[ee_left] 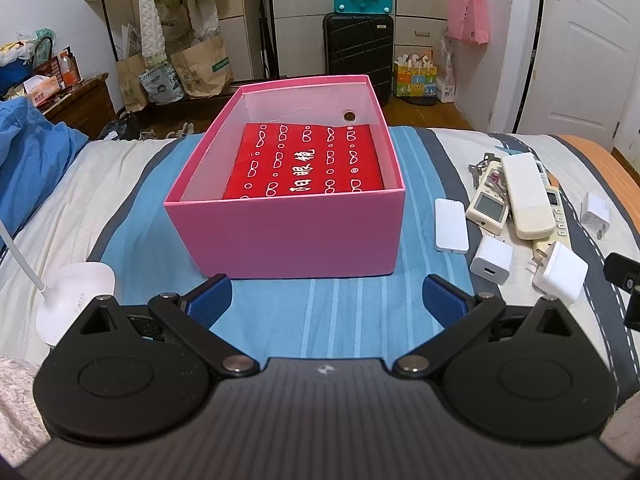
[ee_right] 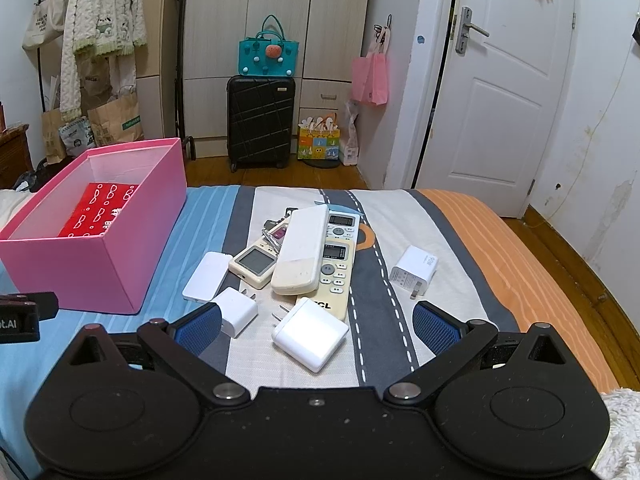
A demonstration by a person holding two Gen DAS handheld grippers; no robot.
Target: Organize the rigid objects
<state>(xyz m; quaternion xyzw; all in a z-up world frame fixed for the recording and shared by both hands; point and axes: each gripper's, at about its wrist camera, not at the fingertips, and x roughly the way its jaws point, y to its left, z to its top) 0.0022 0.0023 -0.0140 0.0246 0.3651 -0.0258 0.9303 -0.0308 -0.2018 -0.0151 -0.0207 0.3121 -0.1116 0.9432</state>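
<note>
My left tool [ee_left: 327, 300] hangs over the bed [ee_left: 120, 184], and its two blue pads are wide apart with nothing between them. Right in front of it sits a pink box [ee_left: 288, 236] with no lid. Inside the box lies a flat red packet [ee_left: 306, 160] with white writing and little white glasses shapes on it; I cannot read the words well. My right tool [ee_right: 318, 322] is spread wide too, and it grips nothing. Just in front of it, between the pads, lies a big white charger [ee_right: 310, 334] with its metal prongs pointing to the left. Beside that is a smaller white charger [ee_right: 238, 312], and a flat white block [ee_right: 206, 276] lies next to it. Behind them is a pile of remotes. The yellowish remote [ee_right: 334, 276] at the bottom has "TCL" printed on its lower end, partly covered by the big charger. A plain white remote [ee_right: 300, 250] lies face down across the top of it. A small remote with a grey screen [ee_right: 254, 264] leans against that one, with some keys [ee_right: 274, 234] on it. One more white charger [ee_right: 414, 270] sits alone on the right, well apart from the pile; it has small print I cannot read. All these things lie on the striped bed cover, to the right of the pink box.
</note>
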